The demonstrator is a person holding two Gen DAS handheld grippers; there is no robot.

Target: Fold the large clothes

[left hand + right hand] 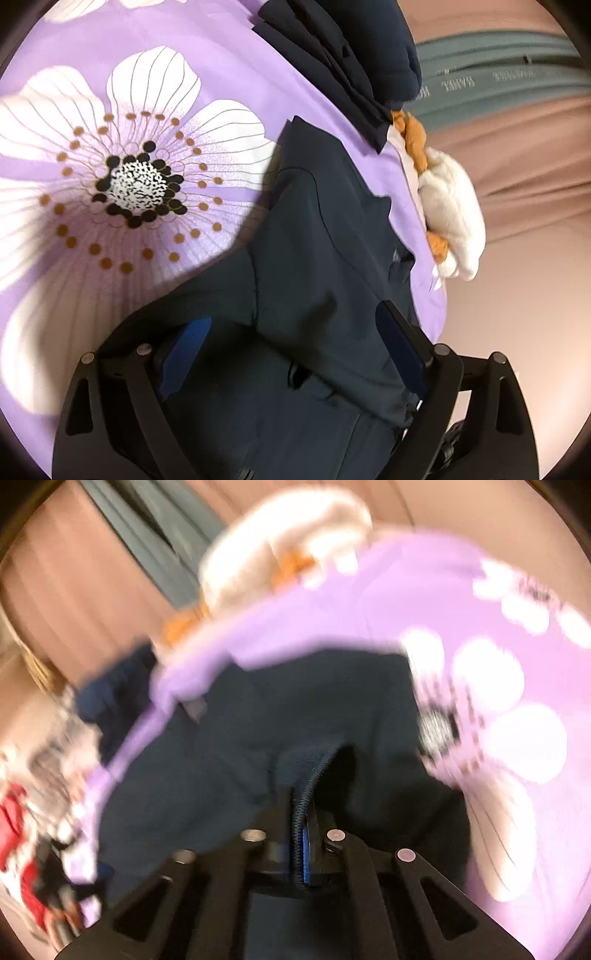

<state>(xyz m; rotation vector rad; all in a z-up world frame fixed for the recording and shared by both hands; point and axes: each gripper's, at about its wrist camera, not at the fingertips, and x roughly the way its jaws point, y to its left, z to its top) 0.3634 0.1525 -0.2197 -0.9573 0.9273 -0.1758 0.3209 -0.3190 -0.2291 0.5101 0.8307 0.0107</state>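
Observation:
A dark navy garment (325, 258) lies on a purple bed sheet with big white flowers (110, 155). My left gripper (295, 332) is open, its blue-padded fingers (402, 343) wide apart on either side of the garment's cloth. In the blurred right wrist view, my right gripper (301, 834) is shut on the same garment (221, 760), pinching its zipper edge (306, 786) between the pads, over the purple sheet (369, 602).
A pile of folded dark clothes (354, 62) sits at the far edge of the sheet. White and orange clothes (450, 218) lie at the bed's right edge, also in the right wrist view (266, 554). Red and patterned items (22, 830) lie at left.

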